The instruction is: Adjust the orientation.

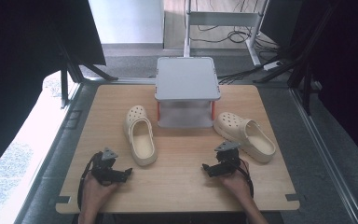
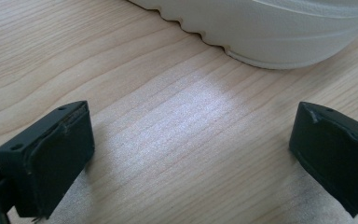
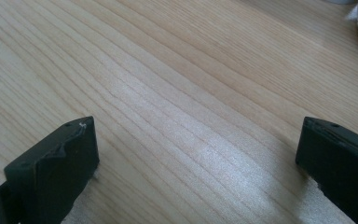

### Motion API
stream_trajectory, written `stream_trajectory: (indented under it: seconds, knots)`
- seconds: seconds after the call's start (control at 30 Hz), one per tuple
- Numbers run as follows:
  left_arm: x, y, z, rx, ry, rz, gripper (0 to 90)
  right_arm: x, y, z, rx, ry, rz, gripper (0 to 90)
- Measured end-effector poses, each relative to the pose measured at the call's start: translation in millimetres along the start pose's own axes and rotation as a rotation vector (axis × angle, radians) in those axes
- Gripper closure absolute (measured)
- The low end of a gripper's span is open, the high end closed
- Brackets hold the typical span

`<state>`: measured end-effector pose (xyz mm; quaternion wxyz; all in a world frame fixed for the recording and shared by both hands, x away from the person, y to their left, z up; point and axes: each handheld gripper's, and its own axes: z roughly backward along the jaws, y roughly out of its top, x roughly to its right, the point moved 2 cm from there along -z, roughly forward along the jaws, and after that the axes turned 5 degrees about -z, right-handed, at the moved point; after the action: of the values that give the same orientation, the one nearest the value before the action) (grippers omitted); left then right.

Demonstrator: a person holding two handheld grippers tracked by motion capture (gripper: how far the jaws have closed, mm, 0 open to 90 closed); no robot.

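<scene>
Two cream clogs out on the table, nothing picked up yet. Left clog [image 1: 140, 135] lying toe-away just left of the grey two-tier stand [image 1: 186, 79], right clog [image 1: 244, 136] angled off to the stand's right, both flat on their soles. Left gripper [image 1: 127, 171] parked near the front edge, just short of the left clog's heel, jaws spread wide with only bare wood between them; same clog's sole edge [image 2: 270, 37] looming close ahead in the left gripper view. Right gripper [image 1: 206, 168] low on the wood too, a bit inboard of the right clog, jaws likewise wide apart and pinching nothing.

Looks like the very start: approach stage, no contact. Probably next up: swing each gripper toward its nearer clog, line the jaws across a heel rim or side wall, then close. Soft foam, so likely an easy squeeze, though a grab too near the strap could tip it.

Pale wood-grain tabletop [image 1: 182, 177], matte and uncluttered otherwise. Dark curtains either side, metal frame legs and loose cables on the grey floor behind.
</scene>
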<state>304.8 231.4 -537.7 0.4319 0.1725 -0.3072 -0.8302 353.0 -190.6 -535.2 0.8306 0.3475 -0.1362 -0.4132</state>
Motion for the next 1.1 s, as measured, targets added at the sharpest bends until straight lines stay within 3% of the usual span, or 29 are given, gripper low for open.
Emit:
stream_trajectory:
  seconds: [0.77, 0.93, 1.1]
  knots:
    - [-0.5, 0.3, -0.2, 0.000, -0.005, -0.002, 0.0, 0.2, -0.2, 0.9, 0.003, 0.010, 0.003, 0.6]
    - [-0.5, 0.3, -0.2, 0.000, -0.004, -0.002, 0.0, 0.2, 1.5, 4.6, -0.003, 0.022, 0.011, 4.6]
    - [-0.5, 0.3, -0.2, 0.000, -0.003, -0.002, 0.0, -0.6, 11.9, 17.2, 0.030, 0.053, 0.013, 5.4]
